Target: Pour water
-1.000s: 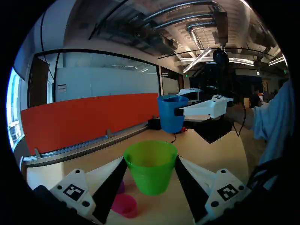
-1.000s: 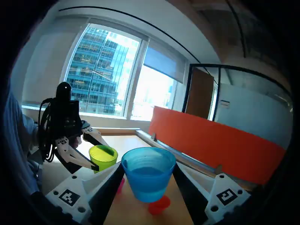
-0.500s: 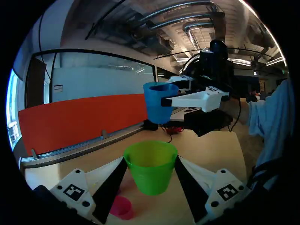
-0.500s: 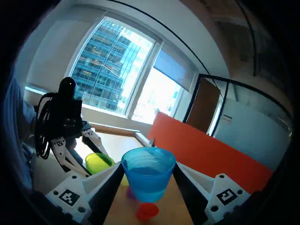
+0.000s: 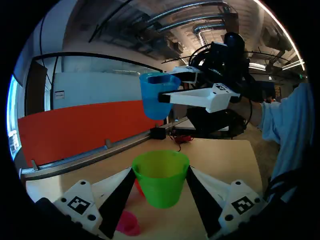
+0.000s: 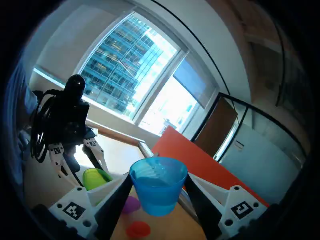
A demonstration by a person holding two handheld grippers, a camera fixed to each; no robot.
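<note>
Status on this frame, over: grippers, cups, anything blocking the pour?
Left gripper shut on green cup; right gripper shut on blue cup. Blue cup holds water, held above green cup, no stream visible. Small pink cup below, beside left jaws.

In the left gripper view, the right tool [image 5: 168, 86] has lifted the blue cup [image 5: 159, 96] from low by the bench's [image 5: 224, 156] far edge to well above it. It has also come nearer, so the cup now hangs higher than the green cup [image 5: 161, 182]. The pink cup [image 5: 128, 224] has slid lower in that view, and a red cup [image 5: 139, 187] has come out just beside the green one. In the right gripper view the window [image 6: 132, 88] has swung aslant, the green cup has dropped lower, and a purple cup [image 6: 131, 204] has come into sight.
</note>
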